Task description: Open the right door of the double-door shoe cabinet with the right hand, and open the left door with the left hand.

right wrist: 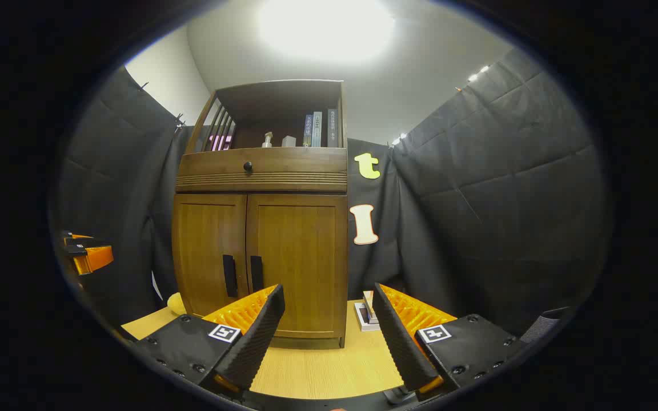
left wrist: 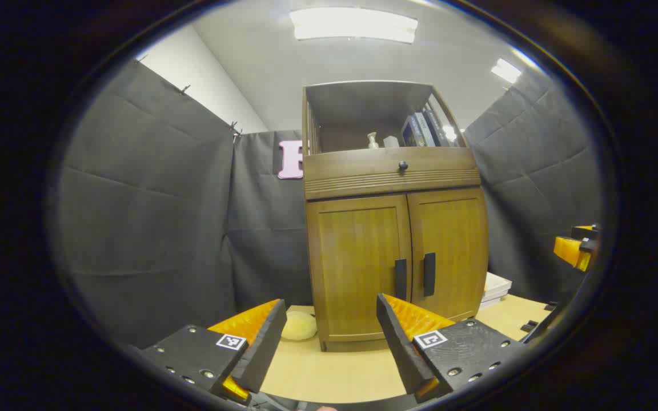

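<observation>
A wooden shoe cabinet (left wrist: 392, 228) (right wrist: 260, 228) stands on the table with both doors closed. Its left door (left wrist: 357, 268) (right wrist: 209, 251) and right door (left wrist: 452, 251) (right wrist: 300, 262) each carry a dark vertical handle by the middle seam: the left handle (left wrist: 400, 278) (right wrist: 229, 275), the right handle (left wrist: 429, 274) (right wrist: 256, 274). My left gripper (left wrist: 329, 342) is open, well short of the cabinet and facing its left door. My right gripper (right wrist: 329, 337) is open too, in front of the right door's outer edge. Each gripper also shows at the other view's edge (left wrist: 576, 251) (right wrist: 86, 254).
Above the doors are a drawer with a round knob (left wrist: 402, 166) (right wrist: 247, 166) and an open shelf with books (right wrist: 320, 129) and a pump bottle (left wrist: 372, 140). A yellow soft ball (left wrist: 299, 325) lies left of the cabinet, stacked books (left wrist: 494, 288) right. Black cloth walls surround the wooden table (right wrist: 317, 365).
</observation>
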Action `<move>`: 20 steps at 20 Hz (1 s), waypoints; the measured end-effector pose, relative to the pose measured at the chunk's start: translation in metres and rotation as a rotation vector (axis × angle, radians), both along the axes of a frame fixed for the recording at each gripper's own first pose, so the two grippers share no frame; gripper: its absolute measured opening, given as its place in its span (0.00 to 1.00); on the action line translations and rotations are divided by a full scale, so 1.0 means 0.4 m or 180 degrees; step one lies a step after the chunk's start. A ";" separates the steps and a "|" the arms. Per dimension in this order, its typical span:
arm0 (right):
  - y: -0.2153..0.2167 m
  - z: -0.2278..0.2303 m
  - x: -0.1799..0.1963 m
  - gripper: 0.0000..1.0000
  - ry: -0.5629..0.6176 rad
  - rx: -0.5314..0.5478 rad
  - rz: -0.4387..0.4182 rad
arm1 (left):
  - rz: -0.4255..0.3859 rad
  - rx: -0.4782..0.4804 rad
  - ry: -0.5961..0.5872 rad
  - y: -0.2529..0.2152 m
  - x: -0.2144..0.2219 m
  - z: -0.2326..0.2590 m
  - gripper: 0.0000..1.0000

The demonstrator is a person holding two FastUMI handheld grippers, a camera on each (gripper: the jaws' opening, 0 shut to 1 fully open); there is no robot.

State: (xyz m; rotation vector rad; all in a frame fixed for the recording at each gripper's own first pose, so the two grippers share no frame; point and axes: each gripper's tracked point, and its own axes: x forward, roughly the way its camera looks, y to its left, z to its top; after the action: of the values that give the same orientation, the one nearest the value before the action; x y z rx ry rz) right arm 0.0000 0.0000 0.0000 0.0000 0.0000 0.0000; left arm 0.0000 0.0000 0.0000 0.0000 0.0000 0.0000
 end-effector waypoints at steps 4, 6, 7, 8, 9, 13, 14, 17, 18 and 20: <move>-0.008 0.000 0.004 0.97 0.0007 0.0003 -0.0013 | -0.0013 0.0033 0.0012 -0.006 0.001 -0.002 0.92; -0.016 0.000 0.008 0.96 0.0016 -0.0011 -0.0011 | -0.0014 0.0017 0.0026 -0.010 0.003 -0.001 0.92; -0.017 0.002 0.011 0.96 0.0022 -0.0010 -0.0006 | -0.0010 0.0011 0.0027 -0.008 0.005 0.000 0.92; -0.019 -0.002 0.011 0.96 0.0031 -0.0001 0.0003 | 0.0006 0.0012 0.0022 -0.010 0.006 0.002 0.92; -0.017 -0.002 0.014 0.97 0.0033 0.0009 0.0012 | 0.0013 0.0016 0.0019 -0.010 0.007 0.004 0.92; -0.023 -0.008 0.023 0.96 0.0040 -0.0008 0.0037 | 0.0047 0.0045 0.0023 -0.024 0.003 0.007 0.92; -0.023 -0.012 0.024 0.97 0.0042 -0.0013 0.0055 | 0.0057 0.0054 0.0018 -0.030 0.004 0.009 0.92; -0.015 -0.027 0.042 0.96 0.0091 0.0022 0.0155 | 0.0109 0.0125 0.0000 -0.048 0.002 0.011 0.92; -0.011 -0.034 0.048 0.96 0.0117 0.0044 0.0197 | 0.0130 0.0142 -0.0009 -0.054 0.001 0.012 0.92; -0.003 -0.039 0.072 0.96 0.0123 0.0108 0.0299 | 0.0172 0.0145 -0.0029 -0.060 -0.004 0.013 0.92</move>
State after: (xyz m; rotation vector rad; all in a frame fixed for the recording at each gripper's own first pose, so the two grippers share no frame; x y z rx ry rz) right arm 0.0288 -0.0011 -0.0154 0.0338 0.0385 0.0939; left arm -0.0017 -0.0240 0.0051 0.0456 -0.0091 0.0540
